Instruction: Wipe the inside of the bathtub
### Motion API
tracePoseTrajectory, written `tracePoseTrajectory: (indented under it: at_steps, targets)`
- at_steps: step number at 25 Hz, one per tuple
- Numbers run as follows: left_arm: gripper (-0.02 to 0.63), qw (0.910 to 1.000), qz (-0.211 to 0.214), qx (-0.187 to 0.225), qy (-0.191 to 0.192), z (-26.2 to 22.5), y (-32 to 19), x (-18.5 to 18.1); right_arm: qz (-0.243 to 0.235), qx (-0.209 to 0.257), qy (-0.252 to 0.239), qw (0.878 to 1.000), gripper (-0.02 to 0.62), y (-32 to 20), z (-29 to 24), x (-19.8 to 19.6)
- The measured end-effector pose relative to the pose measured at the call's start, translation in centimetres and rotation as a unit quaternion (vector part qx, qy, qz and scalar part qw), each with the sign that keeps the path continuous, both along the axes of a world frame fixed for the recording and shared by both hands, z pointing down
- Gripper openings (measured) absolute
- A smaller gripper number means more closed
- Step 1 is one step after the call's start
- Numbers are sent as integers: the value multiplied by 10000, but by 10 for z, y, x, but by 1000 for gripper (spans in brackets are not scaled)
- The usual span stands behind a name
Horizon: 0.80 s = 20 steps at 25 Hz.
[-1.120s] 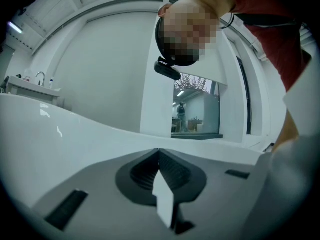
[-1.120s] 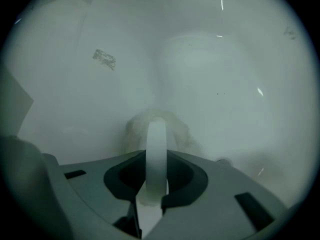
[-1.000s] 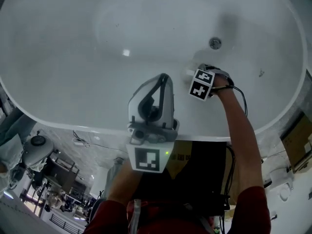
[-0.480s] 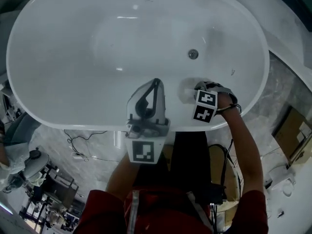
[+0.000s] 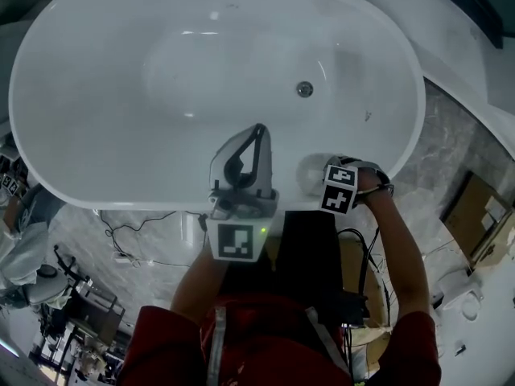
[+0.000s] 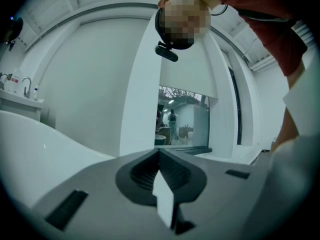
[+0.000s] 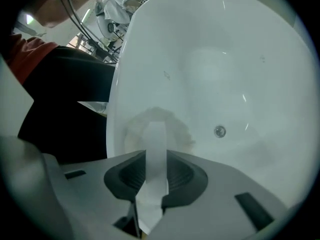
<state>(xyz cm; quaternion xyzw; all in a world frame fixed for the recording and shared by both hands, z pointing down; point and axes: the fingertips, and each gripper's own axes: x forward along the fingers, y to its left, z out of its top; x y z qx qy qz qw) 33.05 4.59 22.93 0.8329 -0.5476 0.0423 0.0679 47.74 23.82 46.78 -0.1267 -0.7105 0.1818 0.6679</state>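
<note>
R tongs (image 7: 156, 181) pinch cloth (image 5: 310, 173) at bathtub (image 5: 56, 175) wall, on the person's side of drain (image 5: 304, 89); L tongs (image 6: 162, 184) pressed together, empty. Risk: pinch looks thin, so a hard stroke could pull cloth free.

The whole oval bathtub (image 5: 88, 143) is taken in from high above by the head view, which is aimed steeply down. The right gripper view is set close over the near rim and is pointed along its jaws into the basin. The drain (image 7: 219, 131) and the white cloth (image 7: 177, 129) are shared between these two views. The left gripper view is turned upward and away from the basin, towards a white wall (image 6: 90, 84) and a lit opening (image 6: 182, 119). Only a strip of the tub's rim is caught at its left edge.
</note>
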Motion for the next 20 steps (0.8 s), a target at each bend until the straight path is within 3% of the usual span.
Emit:
tracePoseTrajectory:
  at_steps: [10,20]
  targets:
    - [14,9999,70,-142,13,30,-7,25,-174,-447,164,9987,91,4,39,13]
    - [14,9998,-8,-214,6,59,-16,23,-248,-305,202,9990,91,-8,101,7]
